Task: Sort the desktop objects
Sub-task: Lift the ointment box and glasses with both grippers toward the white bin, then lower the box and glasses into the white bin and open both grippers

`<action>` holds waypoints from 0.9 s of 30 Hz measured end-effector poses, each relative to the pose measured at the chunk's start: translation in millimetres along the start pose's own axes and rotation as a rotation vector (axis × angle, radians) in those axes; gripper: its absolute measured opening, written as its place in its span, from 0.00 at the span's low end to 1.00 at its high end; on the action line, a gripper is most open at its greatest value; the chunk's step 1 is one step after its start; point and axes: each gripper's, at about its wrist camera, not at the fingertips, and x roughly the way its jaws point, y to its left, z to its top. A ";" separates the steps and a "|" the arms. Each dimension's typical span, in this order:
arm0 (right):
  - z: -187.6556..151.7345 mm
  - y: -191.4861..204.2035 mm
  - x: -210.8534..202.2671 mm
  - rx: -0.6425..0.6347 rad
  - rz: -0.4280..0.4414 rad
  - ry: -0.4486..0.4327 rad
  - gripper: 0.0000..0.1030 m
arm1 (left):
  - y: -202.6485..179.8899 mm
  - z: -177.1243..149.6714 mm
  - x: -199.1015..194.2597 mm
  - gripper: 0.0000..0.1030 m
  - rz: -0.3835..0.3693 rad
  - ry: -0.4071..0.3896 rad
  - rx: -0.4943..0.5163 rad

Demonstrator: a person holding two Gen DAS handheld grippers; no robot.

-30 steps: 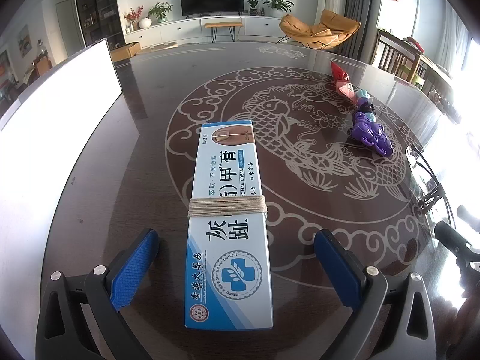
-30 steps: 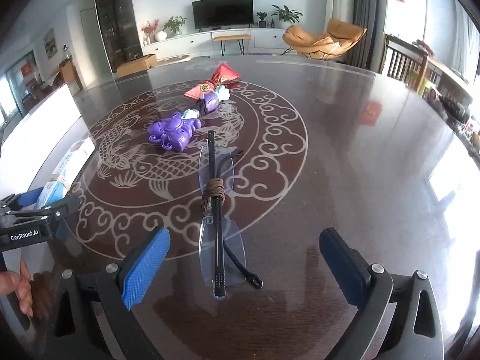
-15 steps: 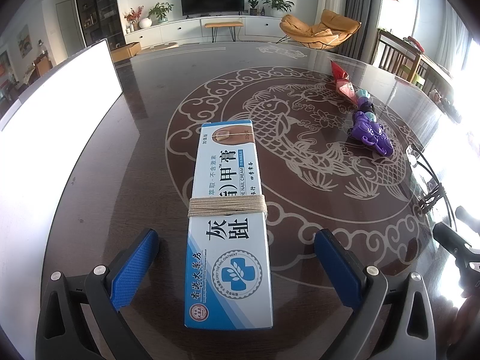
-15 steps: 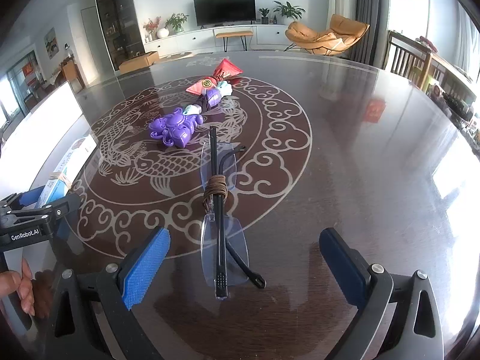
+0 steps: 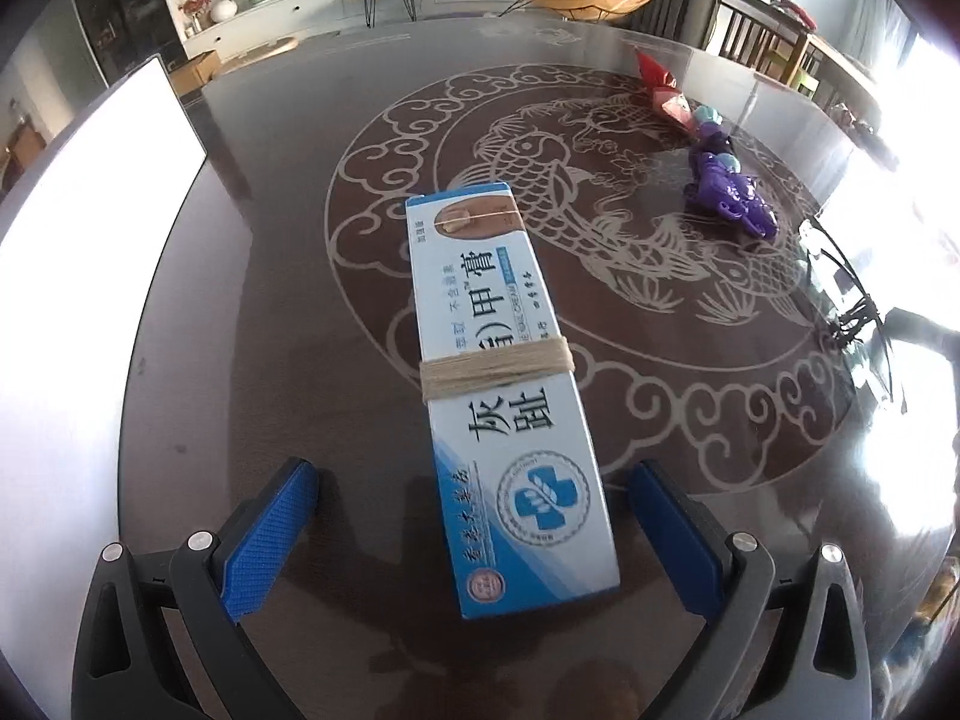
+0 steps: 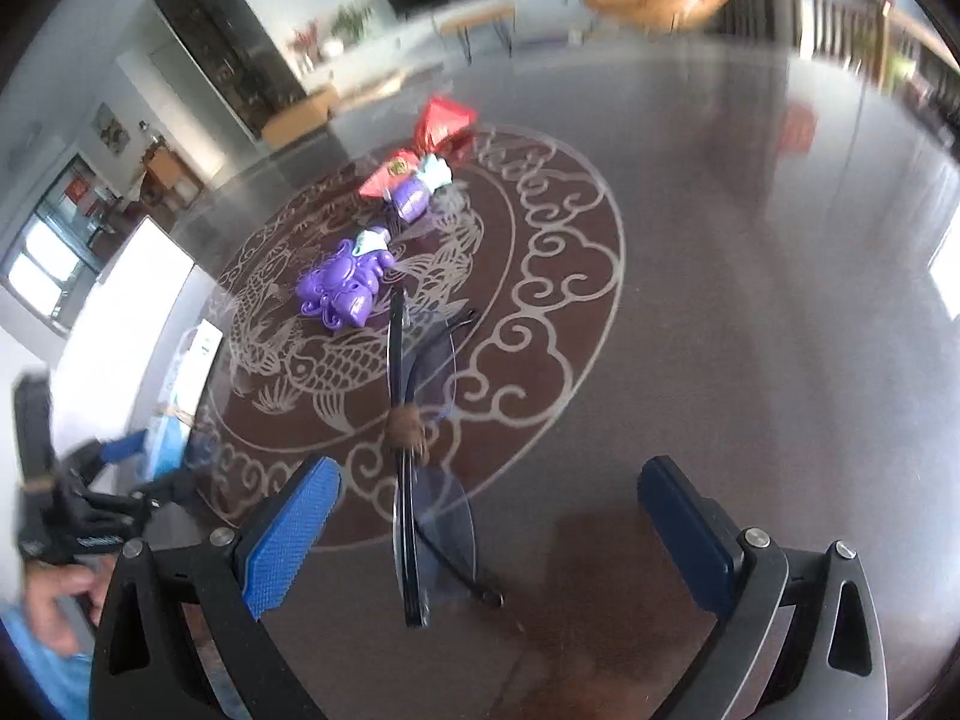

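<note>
The left gripper [image 5: 474,525] is held wide open around the ointment box [image 5: 507,390], near the table's [image 5: 270,312] left edge. The right gripper [image 6: 489,522] is spread astride the folded glasses [image 6: 414,468]; bare tabletop is seen rightward.

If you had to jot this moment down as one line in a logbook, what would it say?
left gripper: open, straddling ointment box | right gripper: open, straddling glasses | purple toy: untouched on table
</note>
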 end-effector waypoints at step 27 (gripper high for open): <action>26.2 292.3 -67.4 -0.519 0.137 0.057 0.12 | 98.8 -55.3 -202.2 0.43 -0.126 -0.437 -0.272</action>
